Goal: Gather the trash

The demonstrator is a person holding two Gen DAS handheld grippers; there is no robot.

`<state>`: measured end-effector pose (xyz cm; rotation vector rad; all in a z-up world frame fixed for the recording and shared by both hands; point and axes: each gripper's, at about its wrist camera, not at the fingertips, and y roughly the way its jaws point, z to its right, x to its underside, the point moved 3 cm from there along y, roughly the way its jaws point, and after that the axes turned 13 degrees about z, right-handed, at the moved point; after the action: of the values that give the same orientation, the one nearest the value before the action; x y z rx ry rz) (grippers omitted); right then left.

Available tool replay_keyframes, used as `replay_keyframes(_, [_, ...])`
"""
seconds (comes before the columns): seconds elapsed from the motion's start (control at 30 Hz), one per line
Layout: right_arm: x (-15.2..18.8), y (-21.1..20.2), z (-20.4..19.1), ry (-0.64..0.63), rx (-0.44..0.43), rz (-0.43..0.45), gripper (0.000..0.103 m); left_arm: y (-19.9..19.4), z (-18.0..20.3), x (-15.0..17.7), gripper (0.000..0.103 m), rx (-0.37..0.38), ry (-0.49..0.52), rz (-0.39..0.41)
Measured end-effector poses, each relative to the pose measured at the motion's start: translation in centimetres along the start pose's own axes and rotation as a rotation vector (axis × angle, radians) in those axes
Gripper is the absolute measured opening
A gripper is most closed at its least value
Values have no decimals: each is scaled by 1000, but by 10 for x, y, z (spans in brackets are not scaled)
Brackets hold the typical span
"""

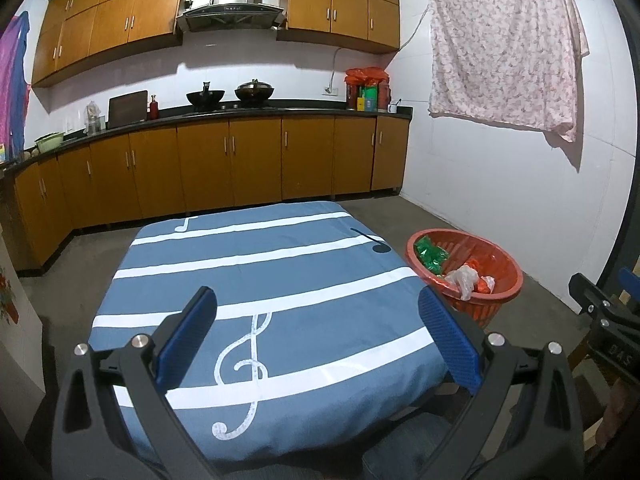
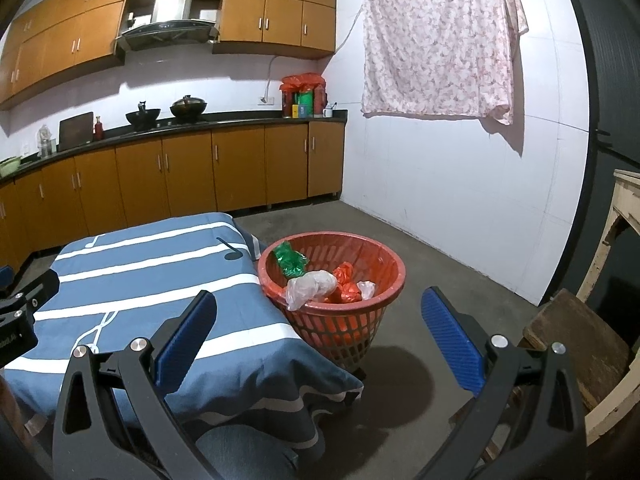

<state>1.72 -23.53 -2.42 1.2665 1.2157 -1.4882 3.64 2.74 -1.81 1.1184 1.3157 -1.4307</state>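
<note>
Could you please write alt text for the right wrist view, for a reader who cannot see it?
An open, empty right hand-held gripper points at a red basket on the kitchen floor, holding green, white and orange crumpled bags. The basket stands beside a table covered by a blue music-note cloth; wooden cabinets line the far wall.

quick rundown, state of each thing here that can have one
left hand-held gripper: open, holding nothing
right hand-held gripper: open, holding nothing
red basket: upright on the floor, holding bagged trash
blue cloth: spread over the table, no trash on it
lower cabinets: doors closed
</note>
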Motion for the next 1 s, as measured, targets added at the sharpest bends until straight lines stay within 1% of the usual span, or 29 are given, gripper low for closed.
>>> replay_keyframes(0.6, [0,-3,-2,0,-3,3,101,-6,3,0,99,11,-1,10])
replay_keyframes(1.0, [0,-3,-2,1,-4,3,101,-10,3,-3,99,3,-4,18])
